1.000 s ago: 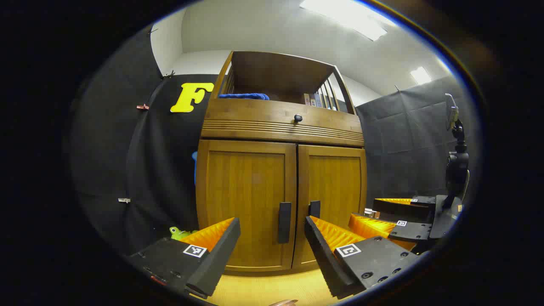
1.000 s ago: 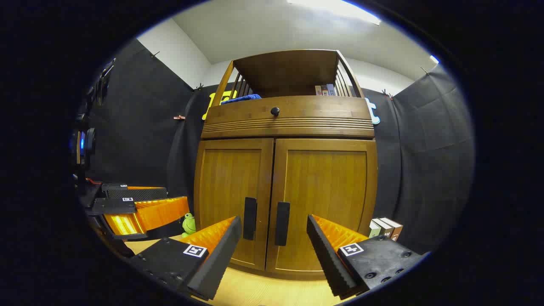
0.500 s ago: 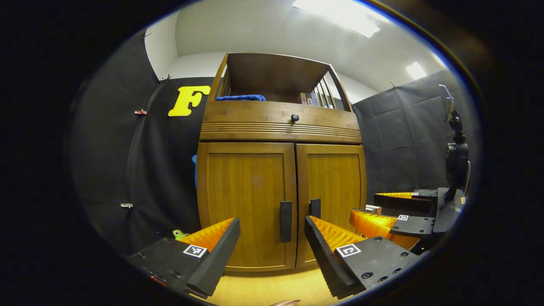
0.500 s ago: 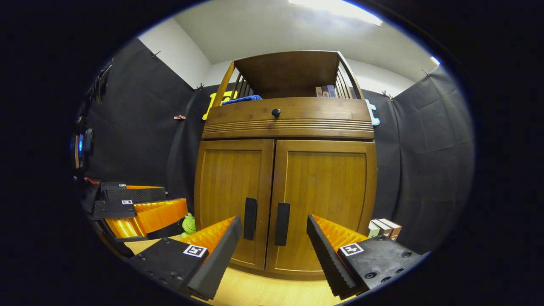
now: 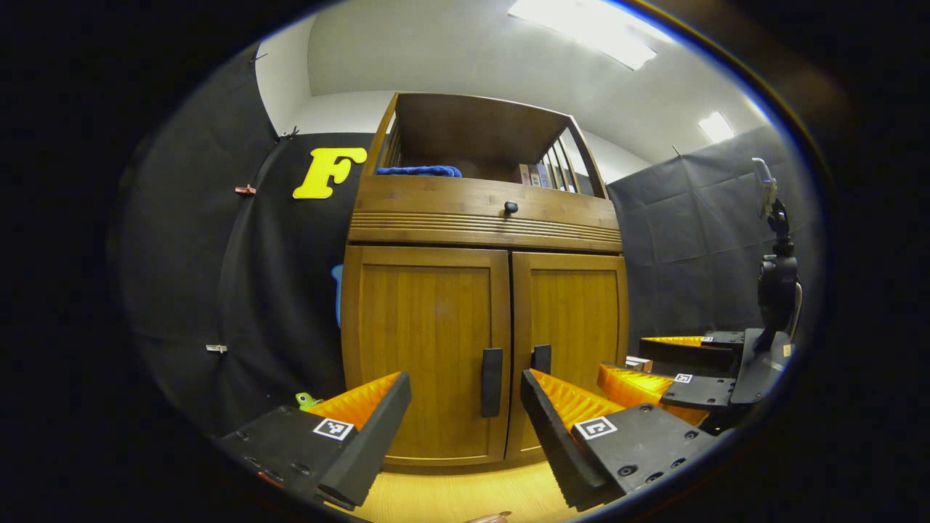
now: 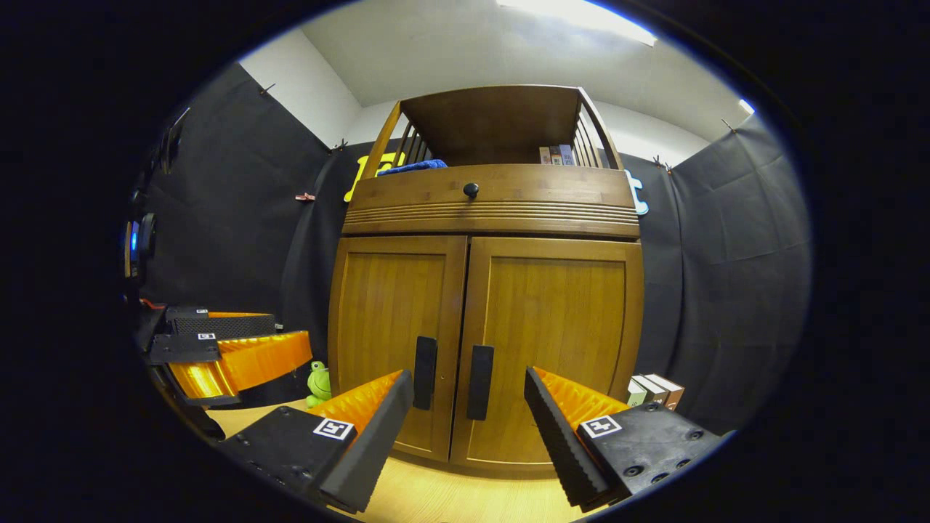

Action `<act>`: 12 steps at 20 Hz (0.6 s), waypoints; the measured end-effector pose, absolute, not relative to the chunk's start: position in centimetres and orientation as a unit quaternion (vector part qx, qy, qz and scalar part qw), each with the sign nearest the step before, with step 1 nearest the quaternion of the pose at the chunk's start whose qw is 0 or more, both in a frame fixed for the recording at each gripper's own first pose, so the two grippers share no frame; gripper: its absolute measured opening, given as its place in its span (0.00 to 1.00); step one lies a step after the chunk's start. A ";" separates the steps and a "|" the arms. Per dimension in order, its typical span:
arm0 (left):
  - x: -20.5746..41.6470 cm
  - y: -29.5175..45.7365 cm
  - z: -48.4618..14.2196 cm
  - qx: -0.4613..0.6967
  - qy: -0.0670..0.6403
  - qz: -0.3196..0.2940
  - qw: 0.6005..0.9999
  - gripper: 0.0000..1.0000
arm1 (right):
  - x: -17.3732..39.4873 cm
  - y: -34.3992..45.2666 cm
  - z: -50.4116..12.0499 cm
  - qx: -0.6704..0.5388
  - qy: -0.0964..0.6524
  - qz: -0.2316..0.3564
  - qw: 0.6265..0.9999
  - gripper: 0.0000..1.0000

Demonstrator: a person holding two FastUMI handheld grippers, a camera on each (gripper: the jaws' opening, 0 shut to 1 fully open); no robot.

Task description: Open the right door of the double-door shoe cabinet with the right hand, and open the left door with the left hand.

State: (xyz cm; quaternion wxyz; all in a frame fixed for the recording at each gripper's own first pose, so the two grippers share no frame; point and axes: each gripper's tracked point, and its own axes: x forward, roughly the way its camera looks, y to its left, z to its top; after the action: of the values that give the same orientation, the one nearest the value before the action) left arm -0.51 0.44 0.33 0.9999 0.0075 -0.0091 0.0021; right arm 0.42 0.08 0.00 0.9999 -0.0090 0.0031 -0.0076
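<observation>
The shoe cabinet stands upright on the worktop with both doors shut. The left door and the right door meet at the centre seam, each carrying a dark vertical handle beside that seam: left handle, right handle.

The left gripper hangs in front of the cabinet, fingers spread apart and empty, clear of the left handle. The right gripper hangs likewise before the cabinet, fingers spread apart and empty, with the right handle between them in line of sight but not touched.

A blue cloth lies on the cabinet's open top shelf. A green toy sits to the left of the cabinet base.
</observation>
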 end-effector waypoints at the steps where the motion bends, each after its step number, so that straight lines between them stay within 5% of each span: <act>1: -0.5 0.6 0.4 0.007 -0.012 0.003 1.000 0.95 | 0.6 0.1 -0.1 -0.010 0.004 -0.008 1.000 0.97; 12: -1.2 2.8 0.1 0.013 -0.008 0.021 1.000 0.94 | 6.5 0.6 -3.2 -0.009 0.038 -0.016 0.999 0.96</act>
State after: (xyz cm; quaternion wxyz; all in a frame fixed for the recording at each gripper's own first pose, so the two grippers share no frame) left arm -1.20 2.85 0.06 0.9997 0.0130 -0.0076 0.0210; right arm 6.53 0.62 -3.17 0.9991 -0.0088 0.0384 -0.0157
